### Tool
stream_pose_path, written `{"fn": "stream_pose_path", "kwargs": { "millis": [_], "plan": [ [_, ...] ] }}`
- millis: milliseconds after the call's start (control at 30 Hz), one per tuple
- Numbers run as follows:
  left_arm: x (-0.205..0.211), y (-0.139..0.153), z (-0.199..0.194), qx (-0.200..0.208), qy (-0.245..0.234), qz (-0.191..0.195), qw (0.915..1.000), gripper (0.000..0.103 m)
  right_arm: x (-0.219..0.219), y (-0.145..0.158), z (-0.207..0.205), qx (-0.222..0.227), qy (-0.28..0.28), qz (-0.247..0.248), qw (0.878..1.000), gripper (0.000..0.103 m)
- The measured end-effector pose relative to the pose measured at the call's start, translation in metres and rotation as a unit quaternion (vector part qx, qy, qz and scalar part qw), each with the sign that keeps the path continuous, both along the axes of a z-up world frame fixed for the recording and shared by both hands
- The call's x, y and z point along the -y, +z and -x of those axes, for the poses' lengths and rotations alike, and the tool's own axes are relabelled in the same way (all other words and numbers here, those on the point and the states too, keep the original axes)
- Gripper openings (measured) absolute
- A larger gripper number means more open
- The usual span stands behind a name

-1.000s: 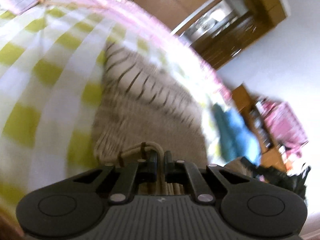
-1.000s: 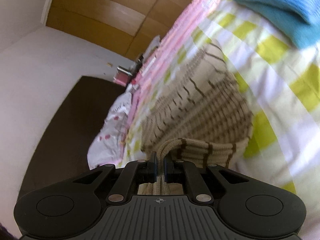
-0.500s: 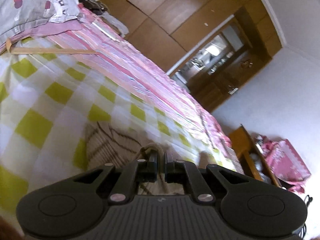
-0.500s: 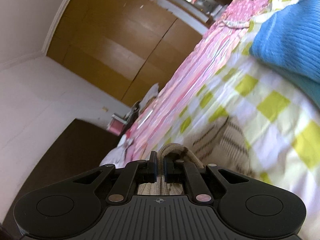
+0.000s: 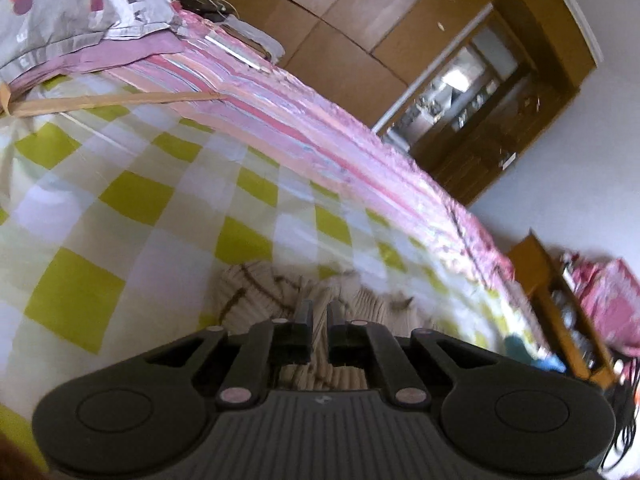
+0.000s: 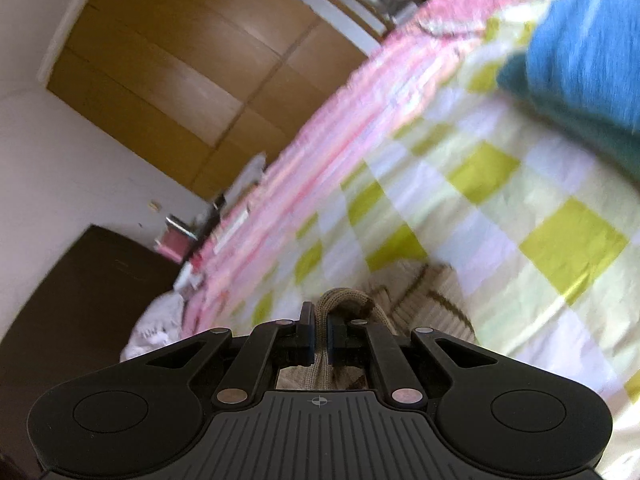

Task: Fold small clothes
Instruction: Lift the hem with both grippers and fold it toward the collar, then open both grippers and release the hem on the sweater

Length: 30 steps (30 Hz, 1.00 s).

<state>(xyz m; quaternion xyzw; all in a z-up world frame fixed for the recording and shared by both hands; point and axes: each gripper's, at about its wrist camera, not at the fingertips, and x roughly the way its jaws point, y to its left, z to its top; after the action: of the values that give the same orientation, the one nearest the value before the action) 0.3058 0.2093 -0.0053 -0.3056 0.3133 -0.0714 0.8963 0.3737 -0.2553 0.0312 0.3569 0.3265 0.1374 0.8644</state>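
Left grip: left gripper [image 5: 319, 316] clenched on a fold of the beige ribbed knit garment with brown stripes [image 5: 256, 292].
Right grip: right gripper [image 6: 319, 320] pinching a bunched hem of the same knit [image 6: 416, 300], jaws easing apart.
Garment place: lying on the green-and-white checked bedsheet [image 5: 120, 200], bulk just ahead of both sets of fingers.
Risk: hem slipping out unevenly, leaving a crooked fold.
Risk: thick knit springing back open.
Beyond garment: blue knitted cloth [image 6: 580, 40] well apart.
Writing: grey pillow [image 5: 60, 12] at the sheet's far end, partly readable "APP".
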Motion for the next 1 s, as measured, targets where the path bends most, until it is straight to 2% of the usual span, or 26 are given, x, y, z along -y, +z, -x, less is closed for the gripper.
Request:
{"fn": "stream_pose_path", "kwargs": {
  "millis": [100,167,267,333,433,633,733,767,833,933,1000],
  "plan": [
    [0.007,0.001,0.002,-0.004,-0.013,-0.038,0.9992,0.026,-0.004,-0.003,0.001,-0.005,0.012,0.005,1.0,0.011],
    [0.014,0.004,0.003,-0.001,-0.021,-0.064,0.9977,0.039,-0.007,0.0,0.004,0.0,0.02,0.015,1.0,0.014],
    [0.026,0.008,-0.002,0.006,-0.039,-0.097,0.9945,0.049,-0.008,0.01,0.01,0.016,0.027,0.033,0.999,0.017],
    [0.037,0.007,-0.008,0.002,-0.049,-0.132,0.9901,0.052,-0.008,0.018,0.013,0.031,0.026,0.057,0.998,0.018],
    [0.05,0.001,-0.017,-0.015,-0.054,-0.182,0.9817,0.053,-0.003,0.023,0.013,0.037,0.019,0.08,0.996,0.018],
    [0.06,-0.005,-0.019,-0.025,-0.068,-0.221,0.9726,0.054,0.005,0.016,0.009,0.032,0.022,0.099,0.994,0.018],
    [0.062,-0.006,-0.022,-0.031,-0.072,-0.23,0.9702,0.054,0.006,0.012,0.004,0.023,0.03,0.083,0.996,0.02],
    [0.063,-0.005,-0.023,-0.033,-0.073,-0.231,0.9696,0.054,0.006,0.011,0.002,0.02,0.033,0.075,0.996,0.023],
    [0.064,-0.006,-0.025,-0.035,-0.074,-0.233,0.969,0.054,0.007,0.011,0.001,0.018,0.038,0.056,0.998,0.038],
    [0.063,-0.007,-0.025,-0.036,-0.069,-0.23,0.97,0.052,0.007,0.016,0.004,0.026,0.042,0.047,0.998,0.039],
    [0.06,-0.007,-0.025,-0.036,-0.063,-0.224,0.9719,0.049,0.005,0.022,0.008,0.039,0.048,0.06,0.996,0.039]
  ]
}}
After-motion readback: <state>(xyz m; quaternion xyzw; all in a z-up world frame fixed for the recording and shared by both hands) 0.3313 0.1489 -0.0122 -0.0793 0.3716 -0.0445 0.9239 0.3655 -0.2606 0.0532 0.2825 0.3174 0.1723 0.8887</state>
